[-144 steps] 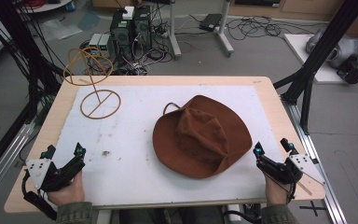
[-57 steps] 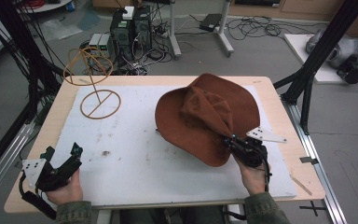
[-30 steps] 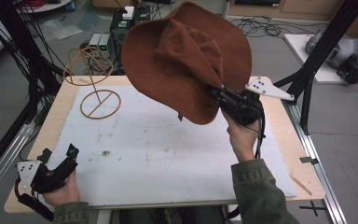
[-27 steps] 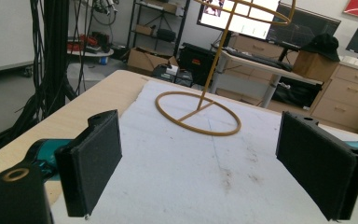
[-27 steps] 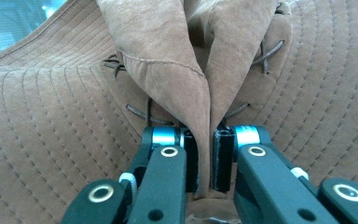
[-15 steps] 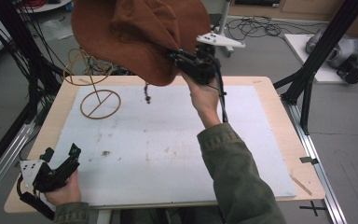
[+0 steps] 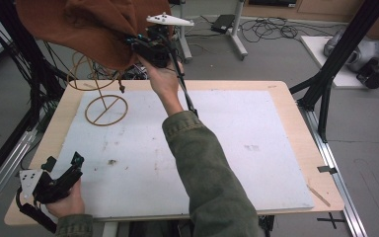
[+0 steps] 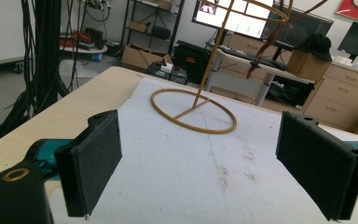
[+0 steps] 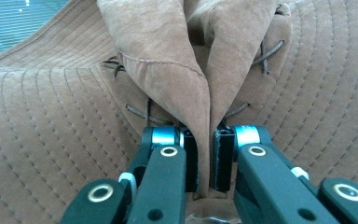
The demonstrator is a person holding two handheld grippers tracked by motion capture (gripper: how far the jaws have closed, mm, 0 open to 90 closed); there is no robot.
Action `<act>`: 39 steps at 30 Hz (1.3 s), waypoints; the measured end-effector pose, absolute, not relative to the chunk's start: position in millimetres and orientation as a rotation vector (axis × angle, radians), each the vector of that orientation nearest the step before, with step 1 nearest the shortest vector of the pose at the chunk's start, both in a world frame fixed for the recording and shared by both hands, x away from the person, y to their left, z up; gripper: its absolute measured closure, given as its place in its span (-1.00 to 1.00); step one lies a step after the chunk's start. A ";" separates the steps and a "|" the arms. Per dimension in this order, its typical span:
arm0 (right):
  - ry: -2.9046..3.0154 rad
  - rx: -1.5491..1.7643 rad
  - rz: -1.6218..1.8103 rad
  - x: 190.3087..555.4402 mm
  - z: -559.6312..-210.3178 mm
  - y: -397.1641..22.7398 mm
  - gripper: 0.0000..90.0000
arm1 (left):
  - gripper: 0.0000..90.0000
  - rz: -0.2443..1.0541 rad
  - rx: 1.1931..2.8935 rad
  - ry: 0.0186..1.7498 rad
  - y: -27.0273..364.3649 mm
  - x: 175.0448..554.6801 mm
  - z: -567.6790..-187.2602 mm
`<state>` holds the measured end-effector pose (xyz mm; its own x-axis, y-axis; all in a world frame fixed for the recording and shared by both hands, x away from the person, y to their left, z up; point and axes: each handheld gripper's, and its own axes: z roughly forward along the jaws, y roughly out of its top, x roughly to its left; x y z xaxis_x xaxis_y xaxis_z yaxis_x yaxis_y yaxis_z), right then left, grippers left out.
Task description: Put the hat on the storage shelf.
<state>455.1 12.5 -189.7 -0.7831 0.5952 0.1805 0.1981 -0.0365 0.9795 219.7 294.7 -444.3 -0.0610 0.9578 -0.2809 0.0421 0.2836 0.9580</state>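
The brown suede hat (image 7: 79,27) hung in the air above the far left corner of the white mat (image 7: 256,148), over the wire hat stand (image 7: 106,106) that stood on that corner. The right gripper (image 7: 137,45) held it there, jaws pinched tight on a fold of the crown, as the right gripper view showed. The left gripper (image 7: 64,165) rested at the mat's near left corner, jaws spread wide with nothing between them, pointing toward the stand.

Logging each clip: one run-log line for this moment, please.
right gripper: shut on brown hat, above wire hat stand | left gripper: open, idle, table corner
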 end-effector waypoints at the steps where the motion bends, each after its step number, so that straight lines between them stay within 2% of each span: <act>1: 1.947 0.838 1.890 457.9 -191.9 18.7 0.93 | -0.68 1.008 1.004 1.408 294.7 219.7 -444.3; 11: 1.981 0.821 1.850 471.7 -220.1 57.4 0.93 | -0.68 0.986 0.993 1.417 297.1 221.1 -446.3; 16: 2.031 0.828 1.838 473.5 -249.0 78.8 0.93 | -0.68 0.982 1.002 1.406 293.0 222.8 -446.0; 23: 2.088 0.872 1.772 481.8 -278.9 86.9 0.93 | -0.68 0.971 0.988 1.415 294.8 223.0 -447.0; 33: 2.130 0.869 1.762 479.3 -290.4 98.4 0.89 | -0.68 0.966 0.980 1.420 297.3 222.0 -447.9; 39: 2.129 0.885 1.771 481.7 -290.0 95.5 0.78 | -0.68 0.966 0.981 1.420 297.3 221.8 -447.8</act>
